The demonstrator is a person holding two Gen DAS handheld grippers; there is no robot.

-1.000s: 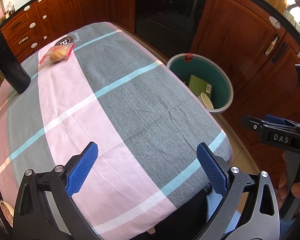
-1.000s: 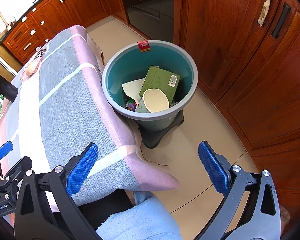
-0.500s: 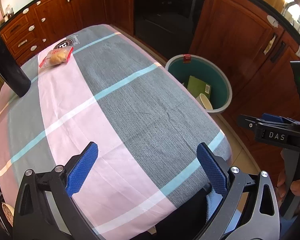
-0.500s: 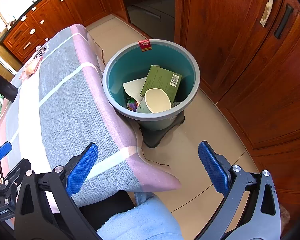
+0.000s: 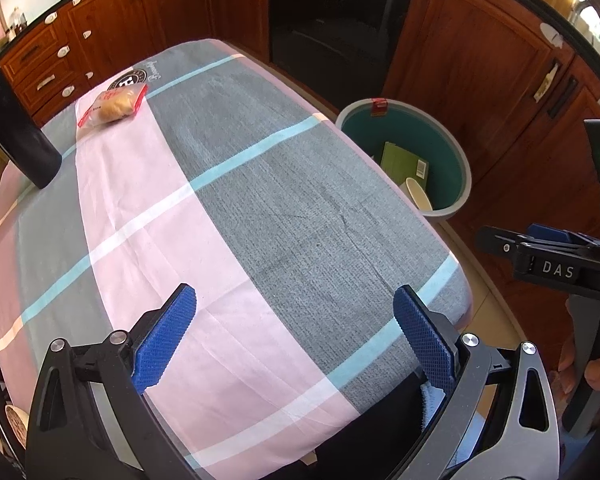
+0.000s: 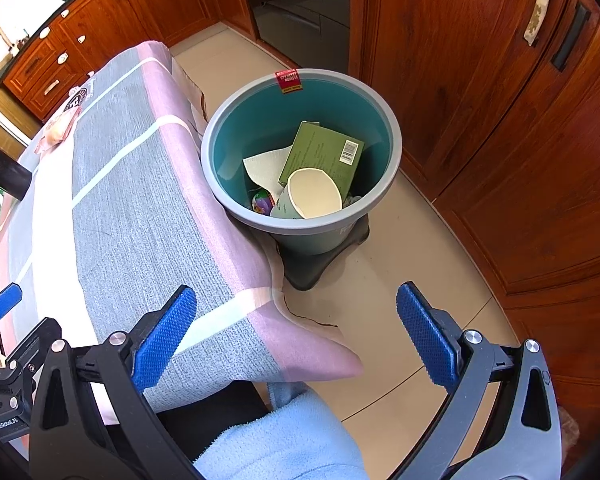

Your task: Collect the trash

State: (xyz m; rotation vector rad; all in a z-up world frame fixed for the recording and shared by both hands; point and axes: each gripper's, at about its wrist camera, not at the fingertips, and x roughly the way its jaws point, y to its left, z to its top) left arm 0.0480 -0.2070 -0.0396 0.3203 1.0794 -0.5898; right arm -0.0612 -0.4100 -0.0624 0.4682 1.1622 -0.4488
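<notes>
1. Right wrist view: right gripper (image 6: 296, 340) gapes wide, holding nothing, above the table (image 6: 140, 220) corner and floor.
2. Beyond it the bin (image 6: 380, 184) holds a paper cup (image 6: 314, 194), green box (image 6: 324, 152), napkin (image 6: 266, 168) and a colourful wrapper (image 6: 262, 202).
3. Left wrist view: left gripper (image 5: 294, 338) likewise wide and empty, over the table.
4. Only this view shows clearly the packaged bun (image 5: 114, 106) at the far end and a dark cylinder (image 5: 16, 136) leftward.
</notes>
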